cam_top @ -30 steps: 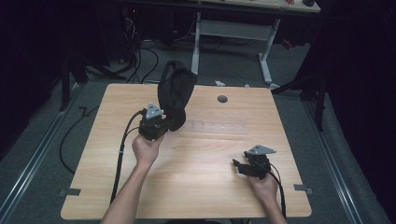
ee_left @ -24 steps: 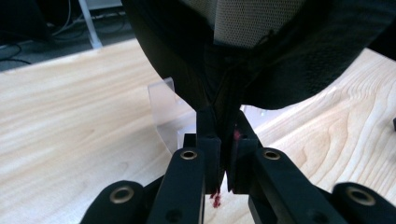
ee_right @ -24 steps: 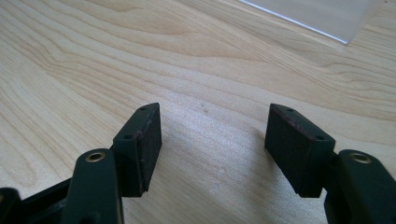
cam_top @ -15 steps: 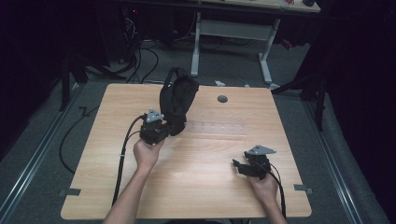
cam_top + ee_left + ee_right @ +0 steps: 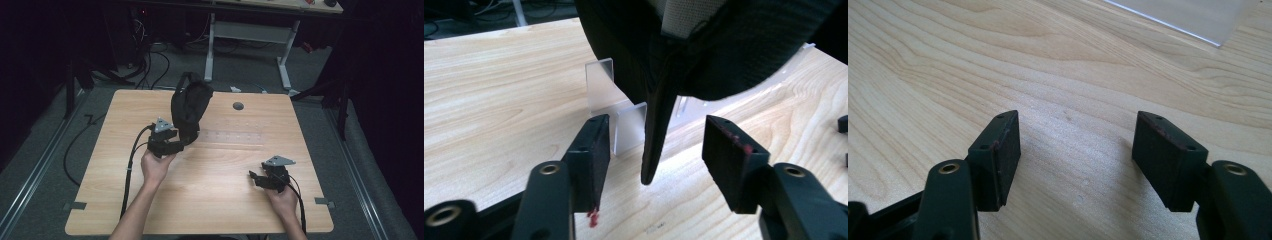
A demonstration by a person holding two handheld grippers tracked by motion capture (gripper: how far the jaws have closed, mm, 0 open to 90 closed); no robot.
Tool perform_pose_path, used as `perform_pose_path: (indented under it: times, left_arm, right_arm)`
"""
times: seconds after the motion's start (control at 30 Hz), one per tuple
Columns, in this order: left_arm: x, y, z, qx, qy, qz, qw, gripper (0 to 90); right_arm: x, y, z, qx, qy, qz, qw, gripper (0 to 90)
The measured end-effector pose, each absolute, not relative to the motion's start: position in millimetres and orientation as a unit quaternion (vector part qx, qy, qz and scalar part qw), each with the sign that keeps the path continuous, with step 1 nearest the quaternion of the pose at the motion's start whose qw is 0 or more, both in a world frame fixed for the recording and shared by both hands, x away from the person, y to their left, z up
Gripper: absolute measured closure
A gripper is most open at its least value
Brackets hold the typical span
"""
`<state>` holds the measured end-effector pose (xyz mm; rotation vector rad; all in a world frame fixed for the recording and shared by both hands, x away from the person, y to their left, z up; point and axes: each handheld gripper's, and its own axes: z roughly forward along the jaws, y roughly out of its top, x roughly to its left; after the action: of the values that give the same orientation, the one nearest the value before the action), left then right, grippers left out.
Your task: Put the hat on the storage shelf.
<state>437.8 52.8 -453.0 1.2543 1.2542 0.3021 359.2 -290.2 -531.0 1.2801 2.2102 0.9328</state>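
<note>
1. Standing upright in the upper centre of the high view, a black headset-like object [image 5: 189, 107] with a strap loop rests on the wooden table [image 5: 115, 165], against a clear plastic rack [image 5: 235, 137] lying flat at mid-table.
2. Left gripper [image 5: 176, 145], held by the left hand [image 5: 155, 167], sits just left of the object's base; in the left gripper view its jaws stand apart, a thin black edge of the object [image 5: 656, 135] hanging between them without touching either pad, frosted rack tabs [image 5: 630, 127] behind.
3. Right gripper [image 5: 254, 177], lower right of the high view, rests near the table, well apart from the object; its jaws are spread wide over bare wood [image 5: 1073, 130].
4. A dark round grommet [image 5: 238, 106] lies upper right of the object.
</note>
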Motion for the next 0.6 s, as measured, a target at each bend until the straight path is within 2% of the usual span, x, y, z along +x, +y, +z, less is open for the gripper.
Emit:
perform_pose_path:
  times: [0.6]
  left_arm:
    - [418, 76, -440, 0.539, 0.548, 0.132, 0.626, 41.4]
  right_arm:
    - [359, -290, -531, 0.460, 0.795, 0.335, 0.210, 36.2]
